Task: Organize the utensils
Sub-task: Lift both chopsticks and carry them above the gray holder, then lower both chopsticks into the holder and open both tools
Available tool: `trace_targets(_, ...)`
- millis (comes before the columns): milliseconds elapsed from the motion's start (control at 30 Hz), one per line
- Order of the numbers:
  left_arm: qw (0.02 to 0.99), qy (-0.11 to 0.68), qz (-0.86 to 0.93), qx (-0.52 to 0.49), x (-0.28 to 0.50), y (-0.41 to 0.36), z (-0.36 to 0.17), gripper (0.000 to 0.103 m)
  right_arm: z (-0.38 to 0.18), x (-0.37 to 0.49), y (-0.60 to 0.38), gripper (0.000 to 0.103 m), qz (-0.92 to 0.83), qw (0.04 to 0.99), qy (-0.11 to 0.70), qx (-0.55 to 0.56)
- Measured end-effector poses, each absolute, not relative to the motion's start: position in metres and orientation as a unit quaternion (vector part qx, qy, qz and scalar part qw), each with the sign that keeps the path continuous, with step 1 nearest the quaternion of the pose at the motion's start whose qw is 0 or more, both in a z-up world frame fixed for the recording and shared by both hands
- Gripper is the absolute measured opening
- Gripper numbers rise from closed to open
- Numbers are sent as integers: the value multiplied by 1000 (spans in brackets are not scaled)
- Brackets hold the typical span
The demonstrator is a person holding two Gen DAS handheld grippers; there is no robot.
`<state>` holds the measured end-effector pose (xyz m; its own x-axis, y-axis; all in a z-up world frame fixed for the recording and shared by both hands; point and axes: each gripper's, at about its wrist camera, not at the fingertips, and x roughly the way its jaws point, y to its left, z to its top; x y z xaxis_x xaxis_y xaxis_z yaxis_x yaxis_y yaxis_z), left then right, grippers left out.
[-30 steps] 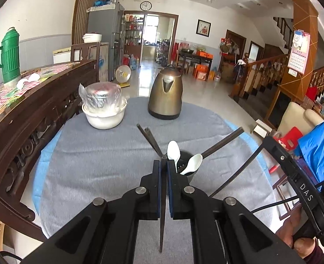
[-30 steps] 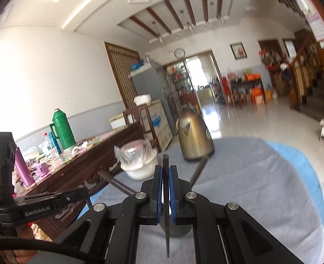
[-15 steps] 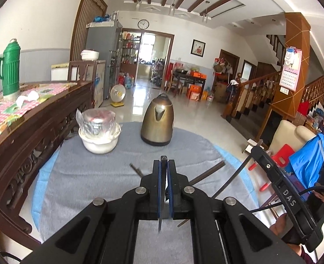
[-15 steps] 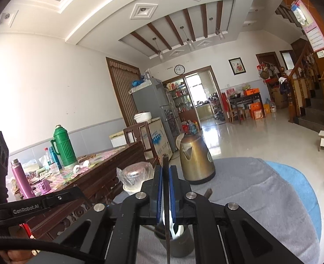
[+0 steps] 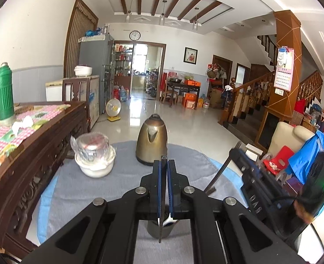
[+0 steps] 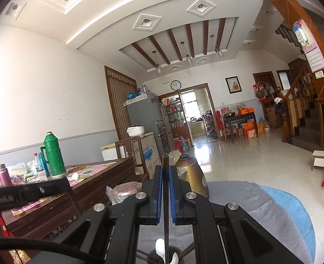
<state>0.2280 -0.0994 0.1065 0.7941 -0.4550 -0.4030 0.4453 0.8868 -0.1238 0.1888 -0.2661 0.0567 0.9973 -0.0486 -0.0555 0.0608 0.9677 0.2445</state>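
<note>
My left gripper point(image 5: 164, 165) is shut on a dark chopstick point(image 5: 161, 209) that stands nearly upright between the blue pads. Its lower end hangs over a dark utensil holder point(image 5: 159, 231) with a white spoon point(image 5: 168, 220) in it. My right gripper point(image 6: 165, 169) is shut on a second dark chopstick point(image 6: 166, 224), which points down at the white spoons point(image 6: 160, 245) in the same holder. In the left wrist view the right gripper's body point(image 5: 252, 189) shows at the right, with a dark stick point(image 5: 219, 176) slanting down from its tip.
The holder stands on a round table under a grey cloth point(image 5: 78, 193). A brass kettle point(image 5: 152, 140) and a white bowl with a wrapped lid point(image 5: 94, 160) stand at the far side. A dark wooden sideboard point(image 5: 29, 154) with a green thermos point(image 5: 4, 94) runs along the left.
Both grippers have risen, each with its chopstick still clamped. The holder and spoons have slid down to the bottom of both views, and more of the room and ceiling shows.
</note>
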Motion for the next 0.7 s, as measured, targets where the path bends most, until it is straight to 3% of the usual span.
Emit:
trace_targets(300,956,186,-228,-12,251,-119,114,6,45,221,-278,6,-48,985,36,164)
trace_targets(700,947,239,-211,-30,280,-122,40,6,12,223,-285,6,-38,983,87,158)
